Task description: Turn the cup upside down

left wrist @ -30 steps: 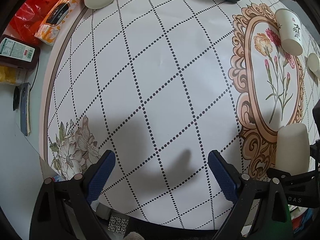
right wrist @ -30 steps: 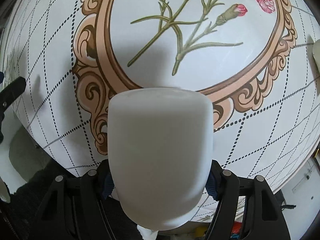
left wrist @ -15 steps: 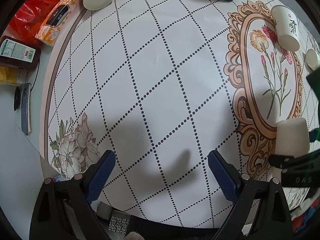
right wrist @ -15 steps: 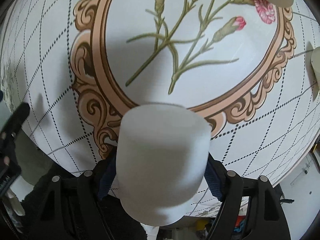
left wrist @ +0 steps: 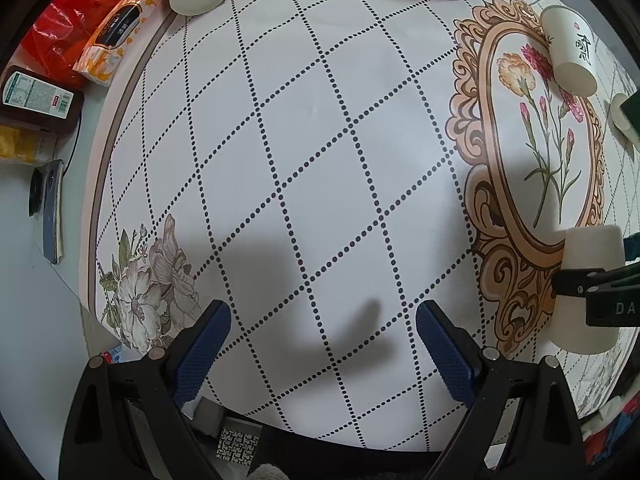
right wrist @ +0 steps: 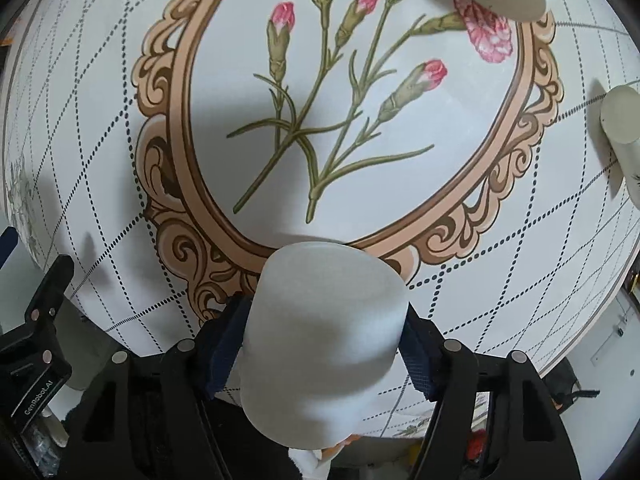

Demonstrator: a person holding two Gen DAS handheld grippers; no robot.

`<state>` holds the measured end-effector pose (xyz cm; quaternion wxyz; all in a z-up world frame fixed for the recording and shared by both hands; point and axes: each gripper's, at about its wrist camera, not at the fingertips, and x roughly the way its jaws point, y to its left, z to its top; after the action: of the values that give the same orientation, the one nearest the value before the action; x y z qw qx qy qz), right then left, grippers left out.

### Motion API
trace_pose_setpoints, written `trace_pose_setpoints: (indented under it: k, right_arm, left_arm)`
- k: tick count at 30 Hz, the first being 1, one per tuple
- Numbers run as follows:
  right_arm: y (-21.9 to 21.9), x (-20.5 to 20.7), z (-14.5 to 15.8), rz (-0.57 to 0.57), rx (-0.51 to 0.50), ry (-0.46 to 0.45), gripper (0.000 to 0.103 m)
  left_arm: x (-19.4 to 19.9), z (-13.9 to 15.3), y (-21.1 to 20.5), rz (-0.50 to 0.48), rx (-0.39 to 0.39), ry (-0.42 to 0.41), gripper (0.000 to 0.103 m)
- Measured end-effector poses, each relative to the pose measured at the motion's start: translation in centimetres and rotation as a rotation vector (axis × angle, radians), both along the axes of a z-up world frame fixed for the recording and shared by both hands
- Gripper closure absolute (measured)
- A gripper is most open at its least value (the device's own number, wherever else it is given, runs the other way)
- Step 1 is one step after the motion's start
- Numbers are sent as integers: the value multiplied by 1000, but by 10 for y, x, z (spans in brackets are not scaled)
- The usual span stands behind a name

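Bright, even light; heavy fisheye bending at the edges.
Soft grey shadows fall on the patterned white tablecloth [left wrist: 320, 160]; the near white plastic cup [right wrist: 324, 336] is blurred.

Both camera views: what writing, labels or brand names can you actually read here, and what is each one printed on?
"GenRobot.AI": on the left hand-held gripper, seen in the right wrist view.
"DA", cut off at the picture's edge: on the right hand-held gripper.
Black calligraphy and a red seal on the printed paper cup: not readable.
Brown bottle label and tissue pack: too small to read.
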<state>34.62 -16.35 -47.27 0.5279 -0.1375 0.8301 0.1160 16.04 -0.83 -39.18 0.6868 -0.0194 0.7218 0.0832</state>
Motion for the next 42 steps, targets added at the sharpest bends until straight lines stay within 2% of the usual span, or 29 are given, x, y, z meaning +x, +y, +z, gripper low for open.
trace_pose_setpoints:
  k: [2,6,12,15,19,21,27,35,41,42]
  right_arm:
    - [-1,1,11,-7,19,-35,31]
    - [-8,-5,43,2,65,-199,31]
    - [-21,-8,93,-71,152,-552,31]
    - [-30,-13,100,-135,165,-700,31]
    - [-28,-27,99,-185,162,-840,31]
    - [-21,-35,83,-180,159,-889,31]
    - [-26,-62,73,-192,169,-949,31]
    - [-39,-89,69,-238,186,-885,31]
    - [-44,-101,70,-266,169,-874,30]
    - [-45,-101,72,-273,165,-871,26]
  left_arm:
    - [0,-2,-1,-3,-8,7,8]
    - [3,-6,1,0,-27,23,8]
    - [7,-8,4,-8,-29,27,8]
    - [10,-8,3,-24,-24,27,8]
    - [7,-8,-1,-39,-14,27,8]
    - [8,-9,-5,-49,-9,29,8]
    - [3,-10,-18,-70,-6,29,8]
    - [0,-2,-18,-93,-6,15,8]
    - [5,10,-21,-117,3,-5,8]
    - [6,13,-21,-121,5,-11,8]
